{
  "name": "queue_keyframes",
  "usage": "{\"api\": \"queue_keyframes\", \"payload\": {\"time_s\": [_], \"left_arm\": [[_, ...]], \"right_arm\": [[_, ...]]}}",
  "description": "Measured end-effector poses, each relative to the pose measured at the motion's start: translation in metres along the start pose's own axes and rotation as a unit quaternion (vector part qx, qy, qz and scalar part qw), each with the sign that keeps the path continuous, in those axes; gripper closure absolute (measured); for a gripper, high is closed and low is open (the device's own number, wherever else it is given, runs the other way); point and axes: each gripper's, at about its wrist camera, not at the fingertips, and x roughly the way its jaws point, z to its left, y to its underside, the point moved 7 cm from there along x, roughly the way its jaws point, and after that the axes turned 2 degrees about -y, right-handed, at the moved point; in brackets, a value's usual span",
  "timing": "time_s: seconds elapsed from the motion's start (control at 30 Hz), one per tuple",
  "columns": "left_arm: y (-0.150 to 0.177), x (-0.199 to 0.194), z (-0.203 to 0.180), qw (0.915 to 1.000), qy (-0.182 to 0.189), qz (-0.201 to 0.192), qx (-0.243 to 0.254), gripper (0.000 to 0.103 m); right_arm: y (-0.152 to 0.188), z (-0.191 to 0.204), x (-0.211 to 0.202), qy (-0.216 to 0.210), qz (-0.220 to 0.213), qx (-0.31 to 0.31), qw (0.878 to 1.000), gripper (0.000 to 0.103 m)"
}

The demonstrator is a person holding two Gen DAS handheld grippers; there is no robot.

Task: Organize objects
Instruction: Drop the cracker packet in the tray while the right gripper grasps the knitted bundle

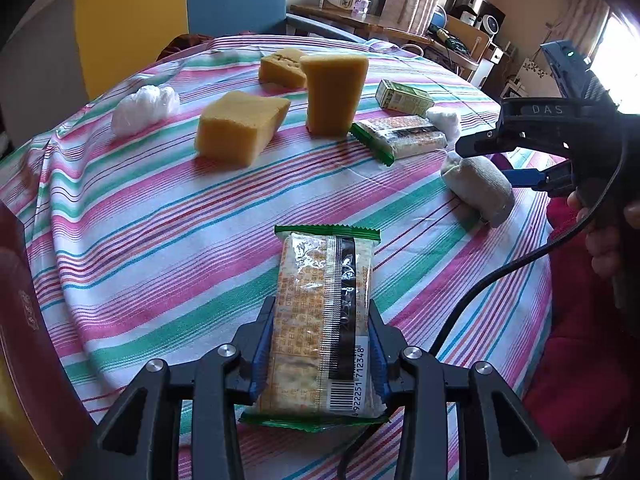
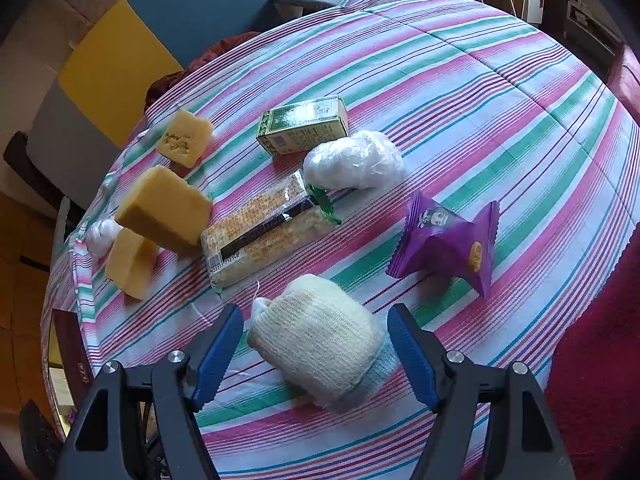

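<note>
My left gripper [image 1: 322,320] is shut on a green-edged cracker packet [image 1: 324,276], held just above the striped tablecloth [image 1: 160,240]. A second cracker packet [image 2: 260,228] lies mid-table. My right gripper [image 2: 316,316] stands open, pointing down, with a rolled cream sock [image 2: 316,336] lying on the cloth between its blue pads [image 2: 218,348]; the pads do not press on it. In the left wrist view the right gripper [image 1: 484,160] is at the far right, over the same sock [image 1: 480,188].
Three yellow sponge blocks [image 1: 240,128] [image 1: 334,92] [image 1: 282,68], a green box [image 2: 304,126], two white plastic wads [image 2: 354,162] [image 1: 144,108] and a purple snack packet [image 2: 448,240] lie about. A dark red box [image 1: 24,320] is at the left edge, red cloth [image 2: 600,360] at the right.
</note>
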Motion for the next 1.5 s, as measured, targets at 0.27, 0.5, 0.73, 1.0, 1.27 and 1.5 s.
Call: {"api": "queue_keyframes", "payload": {"time_s": [0.27,0.5,0.73,1.0,1.27,1.5], "left_arm": [[0.005,-0.012,0.000,0.9999,0.006,0.001,-0.012,0.063],[0.004,-0.038,-0.006,0.9993,0.021,-0.025,-0.016,0.063],[0.013,-0.089,0.017,0.9966,0.021,-0.063,-0.048,0.063],[0.062,-0.158,0.108,0.9844,-0.044,-0.091,-0.144,0.063],[0.143,-0.176,0.213,0.9494,-0.129,-0.050,-0.282,0.063],[0.166,-0.161,0.238,0.9462,-0.158,-0.015,-0.282,0.063]], "right_arm": [[0.001,0.008,0.007,0.031,0.010,-0.036,0.999,0.027],[0.001,0.010,0.010,0.044,0.012,-0.052,0.998,0.035],[-0.003,0.011,0.009,0.039,0.002,-0.049,0.998,0.039],[-0.002,0.018,0.007,0.020,-0.004,-0.055,0.998,0.040],[-0.003,0.025,0.004,0.006,-0.015,-0.064,0.998,0.040],[-0.003,0.026,0.002,0.000,-0.019,-0.066,0.998,0.040]]}}
